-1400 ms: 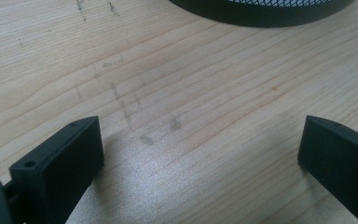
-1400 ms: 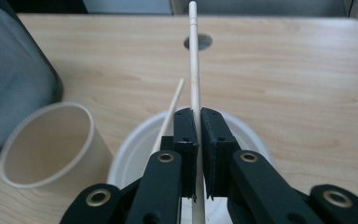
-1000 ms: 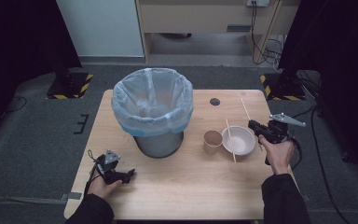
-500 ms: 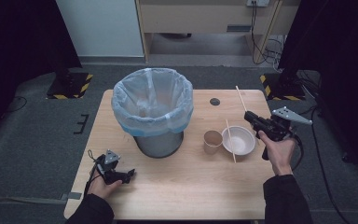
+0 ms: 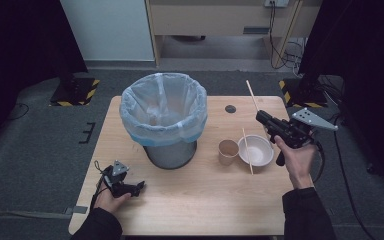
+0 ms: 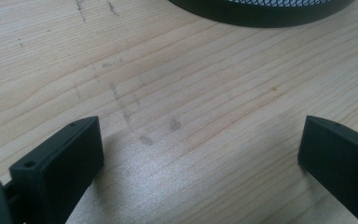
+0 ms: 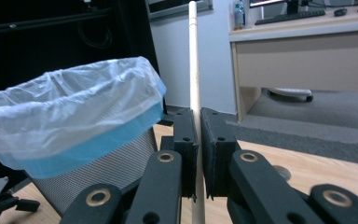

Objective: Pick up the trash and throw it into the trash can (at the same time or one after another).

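an office-like lab: a wooden table (image 5: 195, 200) on grey carpet (image 5: 45, 130), black curtains (image 5: 20, 40), hazard-striped stand bases (image 5: 77, 92) and a desk with keyboard (image 7: 289, 16).

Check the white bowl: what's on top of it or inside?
One chopstick lies across the white bowl, resting on its rim. The inside looks empty where visible; the strip under the stick is covered. The second chopstick is clamped in the right tongs, off the bowl.
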A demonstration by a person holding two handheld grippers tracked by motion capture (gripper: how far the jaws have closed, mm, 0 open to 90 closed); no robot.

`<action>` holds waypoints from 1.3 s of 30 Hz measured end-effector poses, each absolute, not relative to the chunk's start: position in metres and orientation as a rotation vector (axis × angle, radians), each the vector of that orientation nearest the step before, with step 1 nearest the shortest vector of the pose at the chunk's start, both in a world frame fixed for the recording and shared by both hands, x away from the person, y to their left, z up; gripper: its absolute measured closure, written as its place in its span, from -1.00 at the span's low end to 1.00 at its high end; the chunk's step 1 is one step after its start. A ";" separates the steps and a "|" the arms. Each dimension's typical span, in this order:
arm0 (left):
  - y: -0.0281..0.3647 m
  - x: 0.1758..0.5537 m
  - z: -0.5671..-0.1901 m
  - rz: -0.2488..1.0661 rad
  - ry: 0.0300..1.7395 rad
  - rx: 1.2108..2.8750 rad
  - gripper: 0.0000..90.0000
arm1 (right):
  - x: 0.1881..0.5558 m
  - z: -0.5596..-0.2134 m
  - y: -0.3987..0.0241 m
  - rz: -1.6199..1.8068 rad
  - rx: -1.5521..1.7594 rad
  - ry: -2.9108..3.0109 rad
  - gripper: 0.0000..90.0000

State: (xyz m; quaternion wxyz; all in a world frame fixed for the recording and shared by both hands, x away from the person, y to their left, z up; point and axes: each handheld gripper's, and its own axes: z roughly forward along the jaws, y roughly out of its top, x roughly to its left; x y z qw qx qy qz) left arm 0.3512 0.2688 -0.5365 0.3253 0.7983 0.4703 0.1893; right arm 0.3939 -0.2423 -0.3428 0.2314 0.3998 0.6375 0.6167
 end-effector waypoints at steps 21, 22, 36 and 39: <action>0.269 0.351 -0.536 0.497 1.233 2.092 -1.00 | 0.410 -0.299 -0.193 1.780 0.965 1.743 0.90; 0.269 0.351 -0.536 0.496 1.233 2.093 -1.00 | 0.411 -0.296 -0.190 1.785 0.957 1.741 0.91; 0.269 0.351 -0.536 0.497 1.233 2.092 -1.00 | 0.426 -0.278 -0.156 1.840 0.890 1.738 0.90; 0.269 0.351 -0.536 0.497 1.233 2.093 -1.00 | 0.430 -0.276 -0.148 1.850 0.885 1.745 0.90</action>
